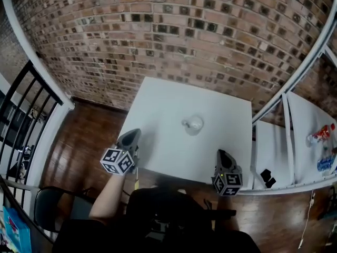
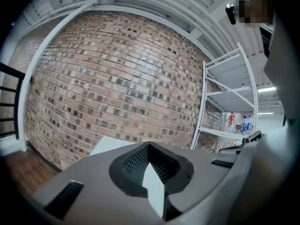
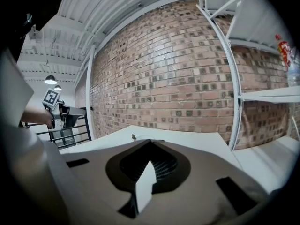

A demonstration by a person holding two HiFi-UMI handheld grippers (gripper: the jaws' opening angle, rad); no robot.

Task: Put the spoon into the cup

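Standing well ahead of right hand-held gripper (image 1: 221, 153), slightly leftward: cup (image 1: 193, 124)

We are wearing dark clothes, the left forearm uncovered; our left gripper (image 1: 134, 133) and right gripper (image 1: 221, 153) are showing grey bodies, each bearing a black-and-white marker cube.

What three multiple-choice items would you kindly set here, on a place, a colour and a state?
1. Where on the table does the cup stand? A near its middle; B at its near left corner; C at its far right corner.
2. What colour is the table? A black; B white; C green.
3. How is the left gripper? A wide open; B shut on the cup; C shut and empty.
Answers: 1 A, it sits mid-tabletop; 2 B, the top is plain white; 3 C, its jaws meet with nothing between.
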